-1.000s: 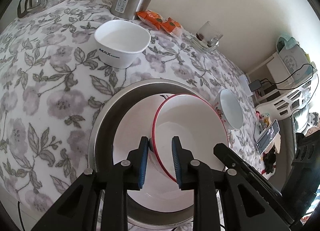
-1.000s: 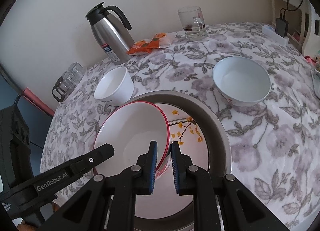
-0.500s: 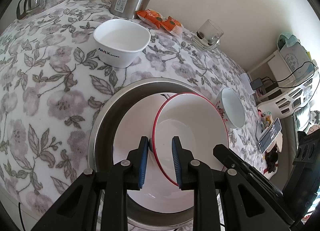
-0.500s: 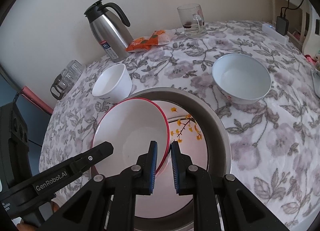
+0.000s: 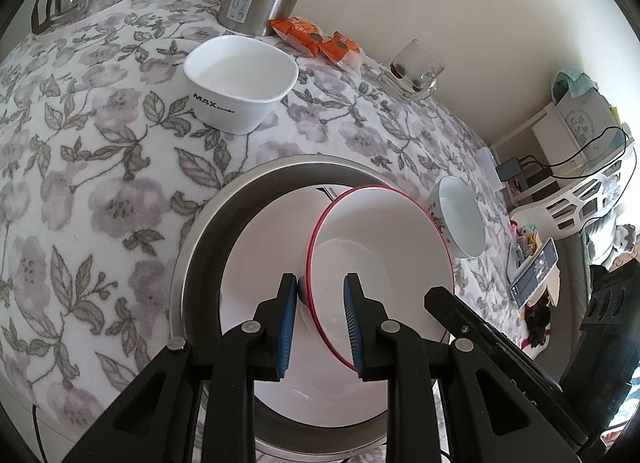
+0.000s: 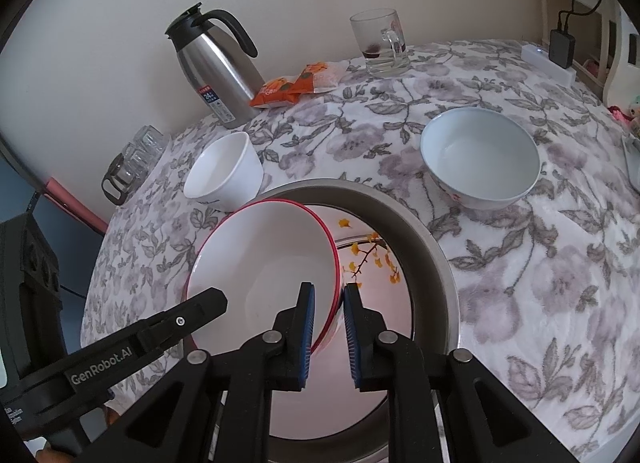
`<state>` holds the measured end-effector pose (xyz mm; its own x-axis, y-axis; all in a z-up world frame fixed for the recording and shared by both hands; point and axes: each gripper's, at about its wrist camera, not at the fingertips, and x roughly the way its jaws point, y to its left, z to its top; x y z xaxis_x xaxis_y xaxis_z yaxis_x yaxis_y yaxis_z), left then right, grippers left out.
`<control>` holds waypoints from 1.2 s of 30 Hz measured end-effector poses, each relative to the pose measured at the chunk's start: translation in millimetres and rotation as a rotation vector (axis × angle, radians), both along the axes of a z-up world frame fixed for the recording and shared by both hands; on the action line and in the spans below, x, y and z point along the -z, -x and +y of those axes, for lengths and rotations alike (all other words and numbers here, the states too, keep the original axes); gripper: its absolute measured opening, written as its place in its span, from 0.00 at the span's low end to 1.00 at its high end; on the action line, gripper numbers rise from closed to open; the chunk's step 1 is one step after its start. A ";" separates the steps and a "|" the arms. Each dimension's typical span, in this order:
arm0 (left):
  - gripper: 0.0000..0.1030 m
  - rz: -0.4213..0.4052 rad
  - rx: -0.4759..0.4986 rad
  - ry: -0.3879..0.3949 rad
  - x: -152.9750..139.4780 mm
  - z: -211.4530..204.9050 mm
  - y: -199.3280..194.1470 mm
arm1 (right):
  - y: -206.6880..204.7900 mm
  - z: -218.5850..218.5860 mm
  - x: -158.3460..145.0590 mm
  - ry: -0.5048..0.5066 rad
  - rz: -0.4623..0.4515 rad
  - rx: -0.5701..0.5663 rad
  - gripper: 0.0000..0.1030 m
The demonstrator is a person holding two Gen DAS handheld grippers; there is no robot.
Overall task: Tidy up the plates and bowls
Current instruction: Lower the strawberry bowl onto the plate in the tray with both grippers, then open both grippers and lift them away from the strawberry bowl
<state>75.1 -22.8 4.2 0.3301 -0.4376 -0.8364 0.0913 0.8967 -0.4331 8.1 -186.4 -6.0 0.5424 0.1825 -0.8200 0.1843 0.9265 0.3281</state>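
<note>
Red-rimmed bowl (image 5: 384, 263) held tilted over the steel basin (image 5: 208, 247) – left gripper (image 5: 320, 295) and right gripper (image 6: 329, 303) each clamp its rim (opposite sides), jaws nearly closed.

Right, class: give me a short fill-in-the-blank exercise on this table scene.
1. The plate gripped on both sides has a ___ rim.
2. The snack packets beside the steel flask are ___.
3. The word printed on the squarish white bowl is ___.

Missing words: red; orange; MAX
</note>
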 end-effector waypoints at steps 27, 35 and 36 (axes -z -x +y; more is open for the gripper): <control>0.67 -0.128 -0.132 -0.137 -24.8 17.0 2.9 | 4.8 -6.8 -20.5 0.046 -0.097 0.043 0.59; 0.85 -0.144 -0.190 -0.186 -25.2 25.0 1.8 | 3.2 -11.0 -16.5 0.056 -0.080 0.068 0.77; 0.87 -0.146 -0.195 -0.190 -25.2 25.9 1.7 | 3.3 -11.9 -16.3 0.055 -0.080 0.072 0.78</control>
<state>73.4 3.1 29.5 0.5152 -0.1946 -0.8347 -0.0412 0.9671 -0.2509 4.8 -198.4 10.3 0.6169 0.0971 -0.7811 0.2260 0.9287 0.2939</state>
